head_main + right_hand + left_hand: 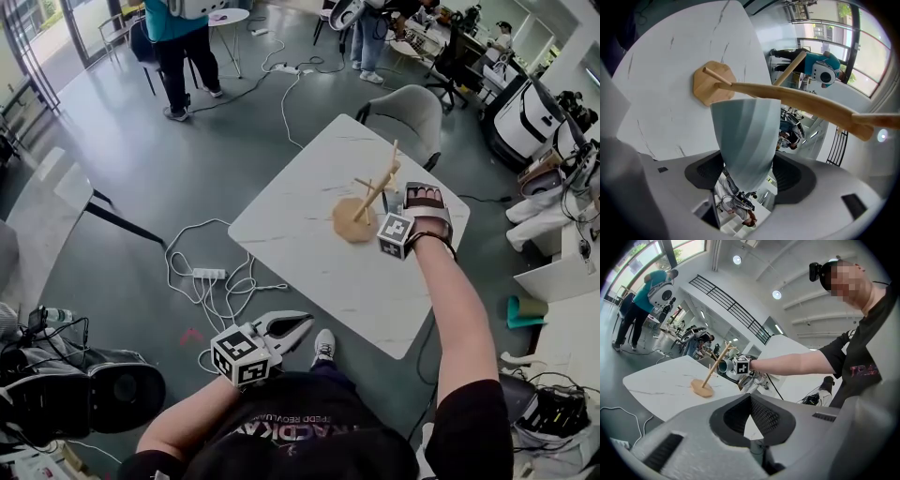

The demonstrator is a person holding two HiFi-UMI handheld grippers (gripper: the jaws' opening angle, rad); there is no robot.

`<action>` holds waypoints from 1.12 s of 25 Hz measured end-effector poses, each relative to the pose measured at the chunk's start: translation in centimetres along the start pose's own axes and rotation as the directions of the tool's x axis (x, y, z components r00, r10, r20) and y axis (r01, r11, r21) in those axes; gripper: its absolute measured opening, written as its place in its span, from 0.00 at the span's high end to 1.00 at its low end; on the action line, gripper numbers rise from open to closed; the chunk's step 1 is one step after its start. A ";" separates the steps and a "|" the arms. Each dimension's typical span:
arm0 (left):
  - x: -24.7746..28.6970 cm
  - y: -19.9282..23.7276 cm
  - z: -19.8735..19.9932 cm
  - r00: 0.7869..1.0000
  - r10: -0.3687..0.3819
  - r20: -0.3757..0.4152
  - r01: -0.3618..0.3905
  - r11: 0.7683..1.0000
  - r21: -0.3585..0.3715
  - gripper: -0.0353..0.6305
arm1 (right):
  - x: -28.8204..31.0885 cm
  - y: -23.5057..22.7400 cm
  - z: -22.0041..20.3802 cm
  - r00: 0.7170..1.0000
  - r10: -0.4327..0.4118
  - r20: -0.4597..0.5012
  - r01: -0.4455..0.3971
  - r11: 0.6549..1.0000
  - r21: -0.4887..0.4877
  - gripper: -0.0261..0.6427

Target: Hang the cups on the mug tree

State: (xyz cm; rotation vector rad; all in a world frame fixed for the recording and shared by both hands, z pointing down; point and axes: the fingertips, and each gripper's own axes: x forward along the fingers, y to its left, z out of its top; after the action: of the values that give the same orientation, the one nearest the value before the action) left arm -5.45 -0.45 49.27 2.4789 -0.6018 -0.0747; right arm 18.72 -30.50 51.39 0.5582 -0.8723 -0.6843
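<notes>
While my right gripper [747, 165] clamps the pale blue cup [745, 133] beside the mug tree [801, 101], my left gripper [750, 401] hangs closed, empty. That cup looks rigid, slick, breakable; I'd grip its wall firmly

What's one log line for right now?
right gripper: shut on cup | cup: close to mug tree | left gripper: shut, empty, off table
</notes>
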 end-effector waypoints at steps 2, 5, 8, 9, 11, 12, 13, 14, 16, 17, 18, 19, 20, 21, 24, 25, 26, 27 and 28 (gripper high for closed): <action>0.1 -0.1 0.2 1.000 0.001 0.001 -0.001 1.000 -0.002 0.95 | 0.4 0.1 0.0 1.000 -0.001 -0.005 0.001 1.000 -0.011 0.48; 0.1 -0.2 0.4 1.000 0.001 0.002 -0.001 1.000 -0.004 0.95 | 0.5 0.1 -0.1 1.000 0.004 -0.013 -0.004 1.000 -0.009 0.48; -0.1 0.1 0.5 1.000 0.000 0.004 0.000 1.000 -0.004 0.95 | 0.3 -0.1 0.2 1.000 0.011 -0.019 -0.011 1.000 -0.006 0.48; -0.1 0.1 0.5 1.000 0.000 0.003 0.000 1.000 -0.004 0.95 | 0.2 -0.1 0.2 1.000 0.012 -0.018 -0.012 1.000 -0.002 0.48; 0.1 0.0 0.5 1.000 -0.001 0.002 0.001 1.000 -0.003 0.95 | 0.2 -0.1 0.2 1.000 0.008 -0.011 -0.008 1.000 0.008 0.48; 0.1 0.0 0.6 1.000 0.000 0.002 0.000 1.000 -0.004 0.95 | 0.3 -0.1 0.2 1.000 0.005 -0.007 -0.005 1.000 0.012 0.48; 0.1 0.0 0.6 1.000 0.000 0.003 0.000 1.000 -0.005 0.95 | 0.2 -0.1 0.3 1.000 0.007 -0.003 -0.007 1.000 0.018 0.48; 0.0 0.1 0.6 1.000 0.001 0.004 -0.001 1.000 -0.006 0.95 | 0.1 -0.2 0.4 1.000 0.011 -0.003 -0.011 1.000 0.021 0.48; -0.1 0.1 0.8 1.000 0.002 0.004 -0.002 1.000 -0.008 0.95 | -0.1 -0.3 0.3 1.000 0.015 -0.012 -0.015 1.000 0.016 0.48; -0.1 0.0 0.8 1.000 0.001 0.004 -0.001 1.000 -0.009 0.95 | -0.2 -0.3 0.3 1.000 0.018 -0.010 -0.018 1.000 0.015 0.48; -0.1 0.0 0.9 1.000 0.001 0.004 -0.001 1.000 -0.009 0.95 | -0.2 -0.3 0.3 1.000 0.020 -0.009 -0.020 1.000 0.014 0.48; -0.1 -0.1 0.9 1.000 0.001 0.003 -0.001 1.000 -0.009 0.95 | -0.2 -0.3 0.2 1.000 0.017 -0.011 -0.017 1.000 0.007 0.48; -0.1 -0.1 0.9 1.000 0.001 0.003 -0.001 1.000 -0.009 0.95 | 0.0 -0.3 0.2 1.000 0.010 -0.013 -0.010 1.000 -0.003 0.48; -0.1 0.0 0.9 1.000 0.000 0.003 0.000 1.000 -0.009 0.95 | 0.2 -0.3 0.2 1.000 0.004 -0.010 -0.004 1.000 -0.011 0.48; 0.0 -0.1 0.9 1.000 -0.002 0.004 0.002 1.000 -0.007 0.95 | -0.2 -0.1 0.4 1.000 0.014 0.005 -0.014 1.000 -0.001 0.48; 0.1 -0.2 0.8 1.000 -0.004 0.004 0.004 1.000 -0.007 0.95 | -0.4 -0.1 0.3 1.000 0.019 0.009 -0.019 1.000 0.004 0.48; 0.2 -0.3 0.8 1.000 -0.005 0.004 0.005 1.000 -0.006 0.95 | -0.4 0.0 0.3 1.000 0.019 0.012 -0.019 1.000 0.003 0.48; 0.3 -0.3 0.8 1.000 -0.007 0.005 0.007 1.000 -0.005 0.95 | -0.4 0.1 0.2 1.000 0.018 0.015 -0.018 1.000 0.001 0.48; 0.4 -0.4 0.9 1.000 -0.008 0.005 0.008 1.000 -0.004 0.95 | -0.5 0.2 0.2 1.000 0.019 0.017 -0.019 1.000 0.000 0.48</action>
State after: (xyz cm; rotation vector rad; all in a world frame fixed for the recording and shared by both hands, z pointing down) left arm -5.07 -0.80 48.38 2.4781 -0.5929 -0.0858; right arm 18.36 -30.05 51.37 0.5439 -0.8922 -0.6723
